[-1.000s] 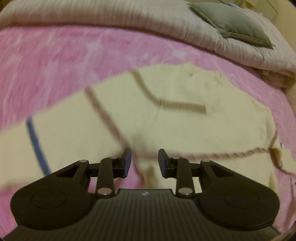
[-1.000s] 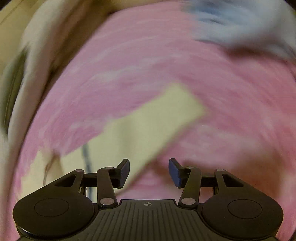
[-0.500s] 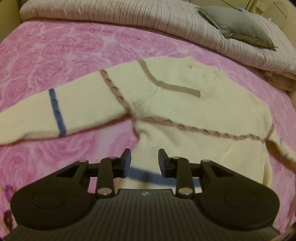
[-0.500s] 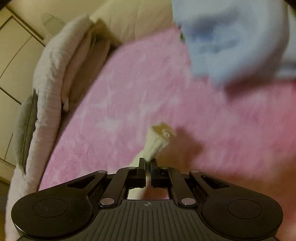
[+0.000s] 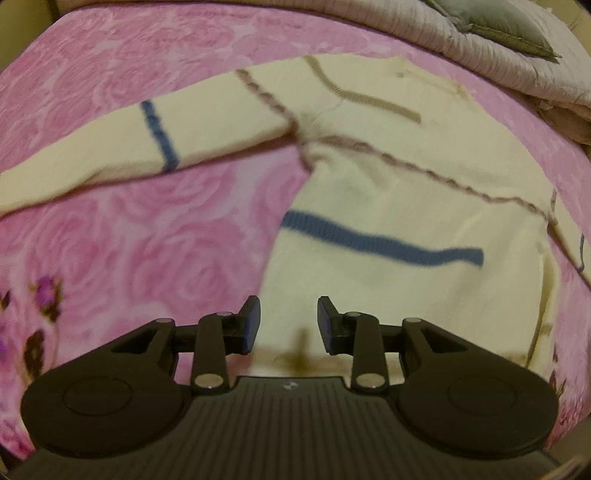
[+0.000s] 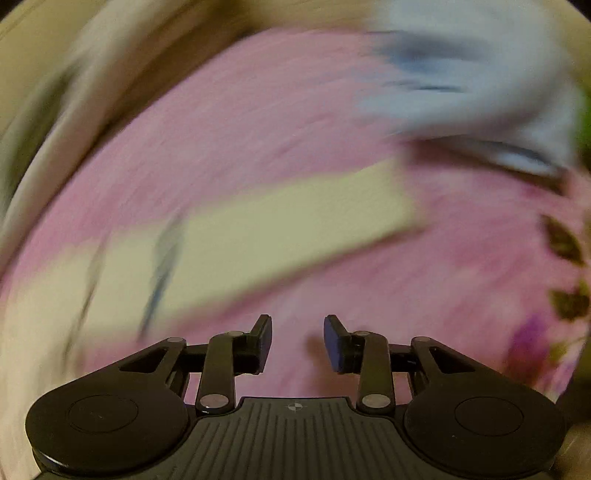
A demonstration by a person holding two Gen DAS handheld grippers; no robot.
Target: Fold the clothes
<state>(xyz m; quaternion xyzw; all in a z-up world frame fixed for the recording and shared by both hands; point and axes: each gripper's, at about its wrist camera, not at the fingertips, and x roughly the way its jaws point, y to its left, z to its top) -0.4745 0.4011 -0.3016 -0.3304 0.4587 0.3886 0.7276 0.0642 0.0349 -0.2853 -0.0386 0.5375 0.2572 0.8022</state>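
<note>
A cream sweater with blue stripes and brown cable trim lies flat on the pink rose bedspread. One sleeve stretches out to the left. My left gripper is open and empty above the sweater's lower hem. In the blurred right wrist view the other sleeve lies flat on the bedspread, its cuff at the right. My right gripper is open and empty, just in front of that sleeve.
A folded beige quilt and a grey-green pillow lie at the far edge of the bed. A pale blue garment lies beyond the sleeve cuff in the right wrist view.
My right gripper was shut on the sleeve's cuff half a second ago; it has opened and the sleeve now lies flat. My left gripper has drawn back toward the sweater's hem.
</note>
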